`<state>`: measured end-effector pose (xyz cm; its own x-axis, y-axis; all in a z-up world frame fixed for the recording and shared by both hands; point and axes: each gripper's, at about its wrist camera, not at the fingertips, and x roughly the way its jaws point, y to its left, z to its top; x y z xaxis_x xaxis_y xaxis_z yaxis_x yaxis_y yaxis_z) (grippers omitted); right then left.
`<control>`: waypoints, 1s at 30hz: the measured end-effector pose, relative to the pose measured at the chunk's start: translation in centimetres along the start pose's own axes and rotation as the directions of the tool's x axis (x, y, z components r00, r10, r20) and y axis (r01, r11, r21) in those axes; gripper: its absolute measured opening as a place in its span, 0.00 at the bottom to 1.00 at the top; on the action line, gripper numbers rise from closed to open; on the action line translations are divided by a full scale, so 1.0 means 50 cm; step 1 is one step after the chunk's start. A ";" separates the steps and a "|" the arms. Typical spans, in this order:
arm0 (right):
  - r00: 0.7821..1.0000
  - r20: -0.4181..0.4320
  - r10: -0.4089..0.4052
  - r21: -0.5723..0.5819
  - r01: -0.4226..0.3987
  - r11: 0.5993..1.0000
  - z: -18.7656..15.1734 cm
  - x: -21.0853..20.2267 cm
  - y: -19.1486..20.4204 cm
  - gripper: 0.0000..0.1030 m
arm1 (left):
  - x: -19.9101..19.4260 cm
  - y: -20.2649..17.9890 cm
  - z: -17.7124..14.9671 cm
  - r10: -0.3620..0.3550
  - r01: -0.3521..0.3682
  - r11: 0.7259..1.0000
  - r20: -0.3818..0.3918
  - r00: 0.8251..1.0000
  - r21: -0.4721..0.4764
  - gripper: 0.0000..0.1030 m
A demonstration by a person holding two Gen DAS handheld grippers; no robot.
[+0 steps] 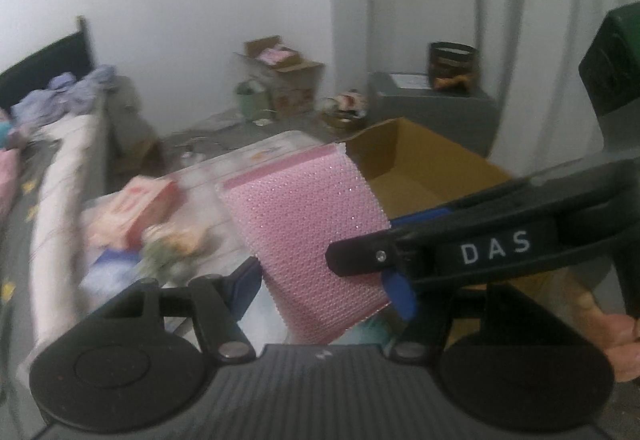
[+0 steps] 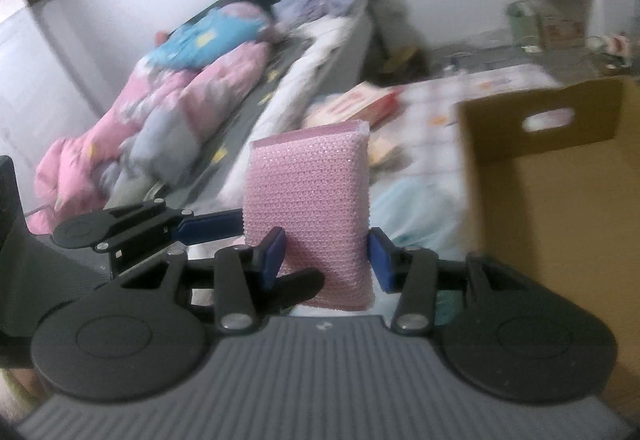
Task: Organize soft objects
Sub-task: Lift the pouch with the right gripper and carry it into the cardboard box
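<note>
Both grippers meet on the pink sponge [image 1: 310, 240], held in the air beside the open cardboard box [image 1: 424, 168]. Your right gripper [image 2: 326, 254] has a blue pad [image 2: 379, 260] on each side of the sponge's lower part, pinching it. Your left gripper [image 1: 324, 282] also has fingers either side; the left view shows the right gripper's finger lying across the sponge's face. Only the right view shows the bed [image 2: 320, 36] with its pink quilt [image 2: 152, 120] and the box's handle cut-out.
</note>
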<state>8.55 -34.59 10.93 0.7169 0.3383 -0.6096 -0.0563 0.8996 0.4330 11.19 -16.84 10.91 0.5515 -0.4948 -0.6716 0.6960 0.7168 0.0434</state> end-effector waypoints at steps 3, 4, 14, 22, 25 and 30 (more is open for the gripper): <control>0.999 -0.011 -0.036 0.046 0.036 0.998 0.052 -0.002 -0.083 0.43 | 0.079 -0.025 0.068 -0.046 0.046 0.999 -0.049 0.998 0.008 0.66; 0.999 -0.018 -0.046 0.060 0.047 0.997 0.067 0.000 -0.109 0.44 | 0.110 -0.033 0.091 -0.060 0.061 0.998 -0.072 0.996 0.008 0.66; 0.988 -0.148 -0.045 0.241 0.080 0.967 0.178 0.141 -0.393 0.45 | 0.395 -0.049 0.200 -0.095 0.097 0.995 -0.287 0.953 -0.009 0.66; 0.979 -0.205 -0.019 0.318 0.085 0.944 0.195 0.284 -0.506 0.45 | 0.543 -0.039 0.210 -0.032 0.041 0.999 -0.367 0.930 0.016 0.67; 0.976 -0.217 0.000 0.348 0.077 0.934 0.193 0.333 -0.542 0.45 | 0.589 -0.031 0.211 -0.016 0.024 1.000 -0.403 0.915 0.015 0.69; 0.971 -0.238 0.000 0.401 0.098 0.911 0.180 0.380 -0.590 0.45 | 0.595 -0.018 0.207 -0.015 0.019 1.000 -0.420 0.907 0.004 0.75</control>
<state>30.07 -57.19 -7.46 0.5311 0.3945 -0.7499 0.2979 0.7416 0.6011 31.72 -37.28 -1.45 0.2968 -0.2535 -0.9207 0.7079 0.7055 0.0339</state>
